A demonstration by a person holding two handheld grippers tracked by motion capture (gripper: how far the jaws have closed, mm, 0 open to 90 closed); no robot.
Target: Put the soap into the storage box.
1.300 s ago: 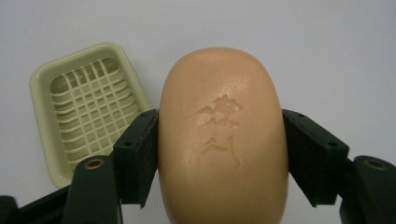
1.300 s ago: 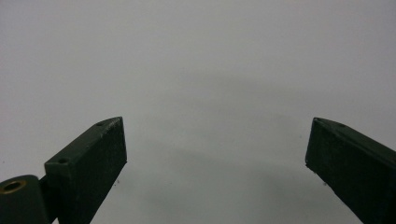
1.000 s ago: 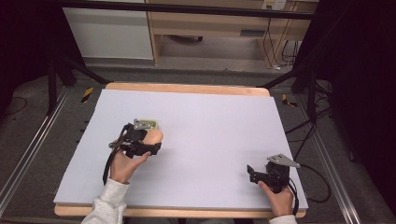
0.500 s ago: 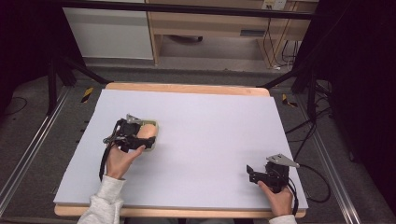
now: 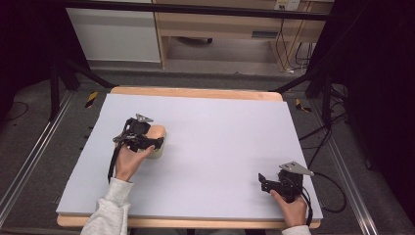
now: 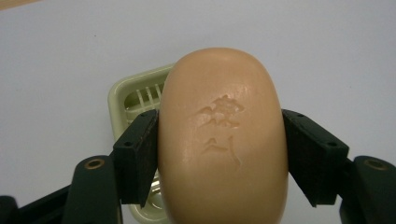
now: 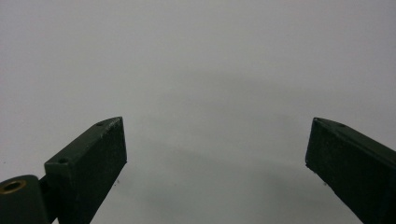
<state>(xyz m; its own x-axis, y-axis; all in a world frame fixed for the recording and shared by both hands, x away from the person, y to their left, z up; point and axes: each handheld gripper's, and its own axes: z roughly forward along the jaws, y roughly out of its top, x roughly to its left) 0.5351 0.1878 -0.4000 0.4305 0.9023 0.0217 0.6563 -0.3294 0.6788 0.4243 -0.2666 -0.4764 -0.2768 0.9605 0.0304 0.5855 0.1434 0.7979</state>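
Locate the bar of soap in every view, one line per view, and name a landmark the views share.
High view: the soap lies left of centre on the table, at the left gripper.
Left gripper view: the soap sits at centre, clamped between both jaws above the pale green soap dish.
Right gripper view: not in it.
Shared landmark: the pale table surface.

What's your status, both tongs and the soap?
Left tongs shut on soap, held over green dish. Right tongs open, empty, low over mat. Nothing in the way.
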